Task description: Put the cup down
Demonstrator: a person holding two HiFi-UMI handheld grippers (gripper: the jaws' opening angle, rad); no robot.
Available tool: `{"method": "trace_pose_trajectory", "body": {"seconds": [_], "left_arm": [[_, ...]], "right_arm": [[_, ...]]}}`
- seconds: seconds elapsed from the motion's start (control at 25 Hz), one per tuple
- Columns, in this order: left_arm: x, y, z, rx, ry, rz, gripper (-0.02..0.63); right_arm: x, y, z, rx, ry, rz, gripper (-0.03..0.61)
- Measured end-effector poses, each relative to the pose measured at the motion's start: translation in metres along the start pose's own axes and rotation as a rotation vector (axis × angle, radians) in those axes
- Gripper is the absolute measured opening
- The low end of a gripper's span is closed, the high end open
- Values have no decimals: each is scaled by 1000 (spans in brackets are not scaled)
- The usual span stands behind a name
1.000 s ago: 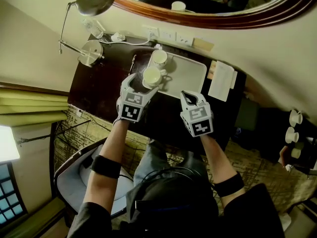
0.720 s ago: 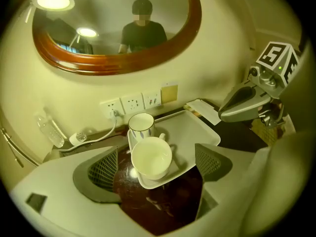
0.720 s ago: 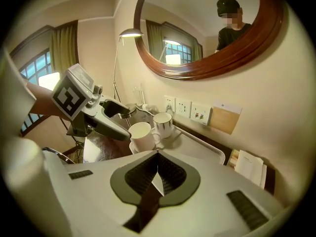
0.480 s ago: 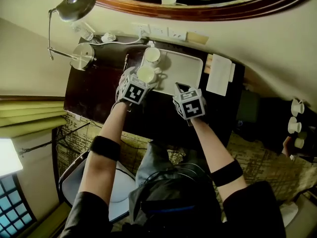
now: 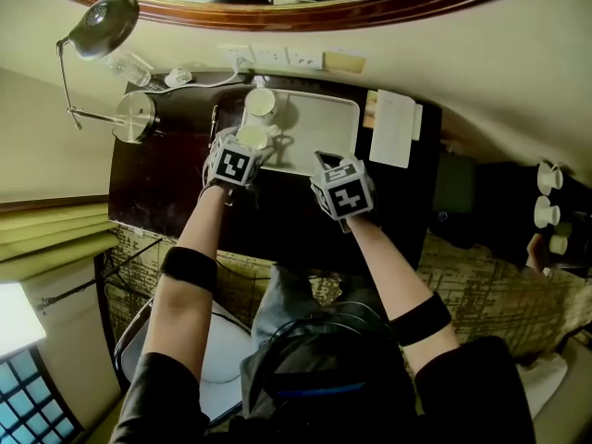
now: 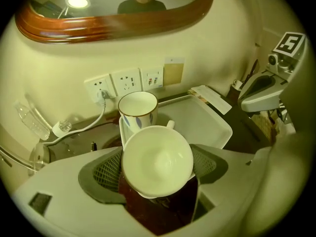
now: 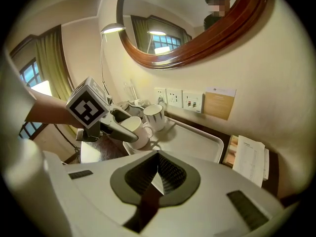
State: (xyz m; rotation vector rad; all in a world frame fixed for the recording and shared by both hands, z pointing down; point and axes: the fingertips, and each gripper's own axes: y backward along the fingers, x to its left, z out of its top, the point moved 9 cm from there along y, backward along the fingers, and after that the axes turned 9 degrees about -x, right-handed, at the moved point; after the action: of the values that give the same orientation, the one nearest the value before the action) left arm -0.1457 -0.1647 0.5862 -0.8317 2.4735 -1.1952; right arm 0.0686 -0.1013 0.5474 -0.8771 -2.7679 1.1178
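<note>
- Cup [image 6: 157,158] sits between the left gripper [image 6: 158,171] jaws, which have just been closing and grip it wide.
- Lower it level onto the tray [image 6: 213,128] corner beneath the tips, clear of the patterned cup [image 6: 138,107] just ahead.
- Right gripper [image 7: 157,176] jaws are together and empty.

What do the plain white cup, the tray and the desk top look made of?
The plain white cup: likely glazed ceramic or porcelain; smooth, glossy, soft highlights inside.
The tray: pale, matte, moulded raised rim, rounded corners; probably plastic or melamine, not certain.
The desk top: dark reddish-brown with slight sheen; looks like varnished wood or veneer.
</note>
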Motion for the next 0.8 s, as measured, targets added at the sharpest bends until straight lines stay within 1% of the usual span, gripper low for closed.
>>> {"method": "trace_pose_trajectory", "body": {"seconds": [0.08, 0.2, 0.4, 0.44, 0.56, 0.68, 0.8], "left_arm": [[-1, 1, -1, -2, -1, -7, 414], [-12, 5, 4, -18, -19, -56, 413], [-36, 24, 16, -48, -87, -80, 413], [-45, 27, 19, -55, -106, -97, 413], [-85, 30, 27, -66, -176, -184, 413], [-125, 27, 32, -84, -249, -244, 413], [-166, 23, 35, -90, -298, -306, 413]], "right_arm": [[-3, 3, -2, 0, -8, -6, 15], [-9, 7, -4, -4, -15, -13, 15], [-28, 23, -16, -4, -30, -39, 15], [-33, 28, -20, 0, -35, -46, 15], [-52, 46, -34, 17, -48, -77, 15], [-72, 64, -49, 34, -61, -119, 15], [-87, 86, -52, 22, -97, -144, 15]]}}
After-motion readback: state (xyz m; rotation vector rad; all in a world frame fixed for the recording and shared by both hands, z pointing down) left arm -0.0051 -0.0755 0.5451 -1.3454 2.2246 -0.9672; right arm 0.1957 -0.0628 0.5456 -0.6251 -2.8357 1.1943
